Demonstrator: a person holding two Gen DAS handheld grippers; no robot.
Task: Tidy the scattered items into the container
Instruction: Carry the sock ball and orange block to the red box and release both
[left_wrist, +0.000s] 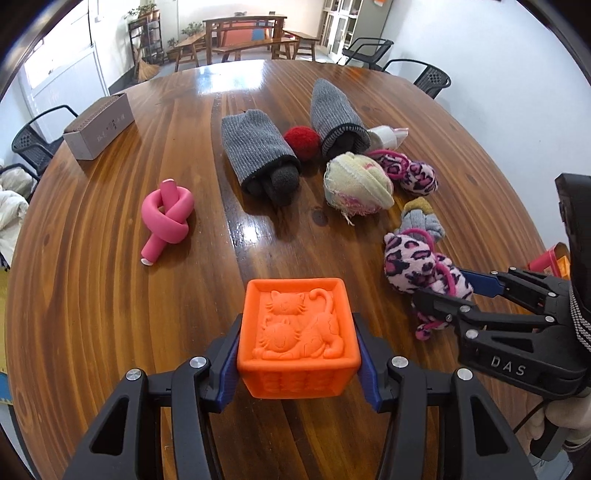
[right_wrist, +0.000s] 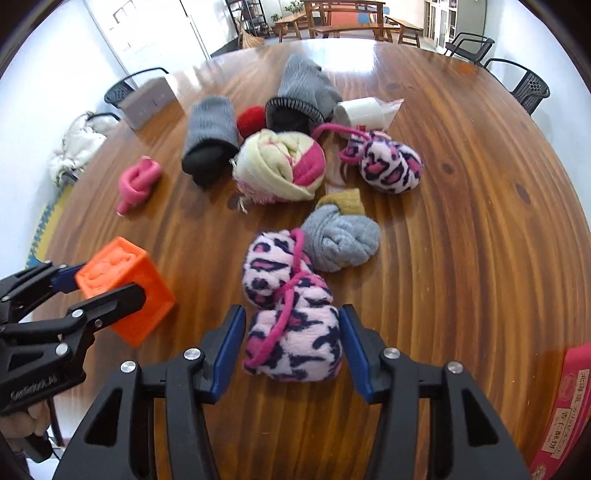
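- a grey box (left_wrist: 98, 127) is seen at the far left of the wooden bench (left_wrist: 110, 295).
- a pink knotted tube (left_wrist: 166, 218) lies nearer, apart from the other items.
- the orange cube (left_wrist: 297, 336), with cats in relief on its top face, is pinched between the blue pads of the left claw (left_wrist: 298, 354), low over the bench.
- two grey knit sleeves (left_wrist: 258, 151) are seen further back, with a red ball (left_wrist: 302, 142) between them.
- a cream and pink cloth bundle (right_wrist: 280, 166) lies just beside a leopard-print pouch (right_wrist: 391, 162).
- a grey sock ball (right_wrist: 341, 242) touches the near leopard-print bundle (right_wrist: 291, 314).
- the right claw (right_wrist: 291, 347) is spread around that bundle, with its pads set just beside both sides.
- a red carton (right_wrist: 565, 410) shows at the right edge.
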